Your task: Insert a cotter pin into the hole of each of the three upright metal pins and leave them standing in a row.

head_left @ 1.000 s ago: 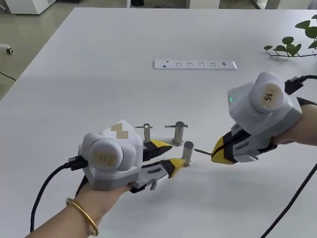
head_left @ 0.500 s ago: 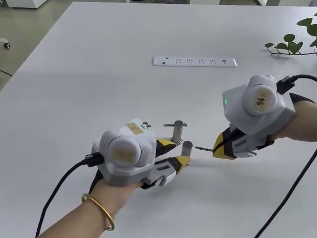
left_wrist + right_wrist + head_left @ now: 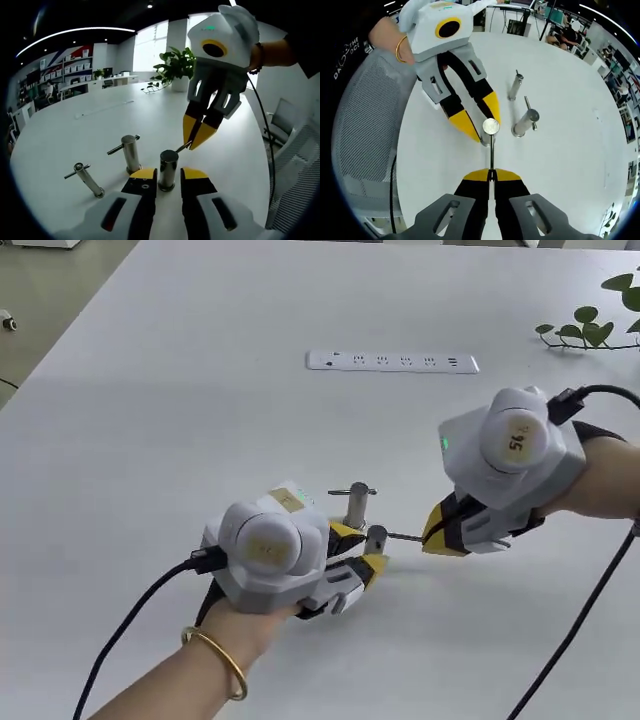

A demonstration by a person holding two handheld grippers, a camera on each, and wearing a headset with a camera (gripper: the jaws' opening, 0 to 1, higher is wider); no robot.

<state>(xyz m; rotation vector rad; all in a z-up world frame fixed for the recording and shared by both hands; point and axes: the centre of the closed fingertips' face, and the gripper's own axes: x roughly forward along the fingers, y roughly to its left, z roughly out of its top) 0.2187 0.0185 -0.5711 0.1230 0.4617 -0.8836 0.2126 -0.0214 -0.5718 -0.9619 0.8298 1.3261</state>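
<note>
We see three upright, silvery, cylindrical metal pins on the white desk point(image 3: 200, 420), close together in a row. The nearest metal pin point(image 3: 168, 169) stands between the yellow-tipped jaws of the left gripper point(image 3: 170, 175). The jaws sit close on either side of its lower part, but we cannot tell whether they press on it or leave a sliver of gap. In the head view this left gripper point(image 3: 362, 545) comes in from the lower left, held by a hand wearing a thin gold bangle point(image 3: 215, 665).

The right gripper point(image 3: 491, 175) has its jaws together, clamped on the held cotter pin point(image 3: 491, 150), a thin dark wire rod. The rod points straight at the nearest metal pin point(image 3: 491, 127), and its tip meets the side just under the round top. We cannot tell whether the tip is inside the hole. In the head view the right gripper point(image 3: 432, 537) reaches in from the right, level with the pin's top.

Just behind, the middle metal pin point(image 3: 131, 152) carries a cotter pin crosswise through its top. The third metal pin point(image 3: 87, 179), furthest left in the left gripper view, carries one as well.

Further back on the desk lie a flat white power strip point(image 3: 392, 362) and a leafy green plant sprig point(image 3: 590, 325).
</note>
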